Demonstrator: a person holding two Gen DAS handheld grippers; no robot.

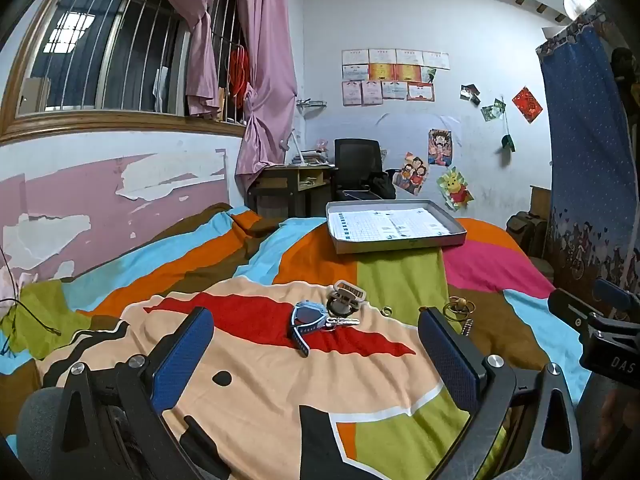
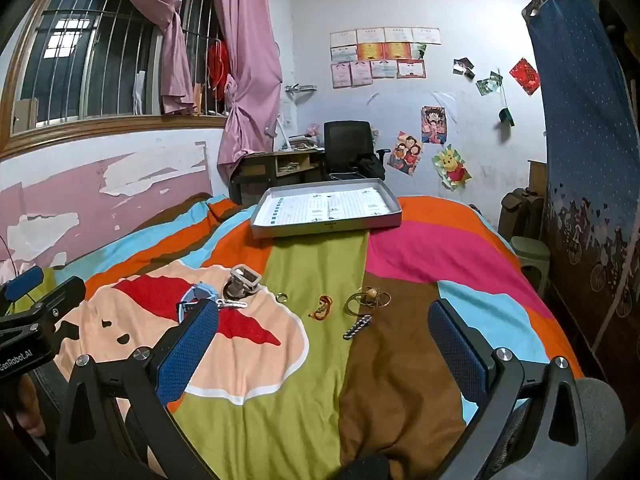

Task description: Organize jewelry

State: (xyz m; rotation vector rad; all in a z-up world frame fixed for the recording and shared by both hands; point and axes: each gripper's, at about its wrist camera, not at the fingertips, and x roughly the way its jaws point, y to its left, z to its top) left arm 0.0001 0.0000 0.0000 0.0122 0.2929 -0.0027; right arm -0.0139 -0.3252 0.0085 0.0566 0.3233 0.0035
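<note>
Your left gripper (image 1: pixel 316 356) hovers over striped bedspread (image 2: pixel 320 360), jaws spread wide, holding nothing. Ahead of it: blue smartwatch (image 1: pixel 306 320), beige hair claw clip (image 1: pixel 345 298) just behind, silver clasp (image 1: pixel 342 322) touching the watch. Further right: small ring (image 2: pixel 282 297), orange-red cord bracelet (image 2: pixel 323 306), gold bangles (image 2: pixel 367 299) with bead, beaded strand (image 2: pixel 357 327) beside them. Your right gripper (image 2: pixel 324 350) likewise gaping, empty. Grey tray (image 2: pixel 328 227) sits beyond, paper-lined, well apart from jewelry.
</note>
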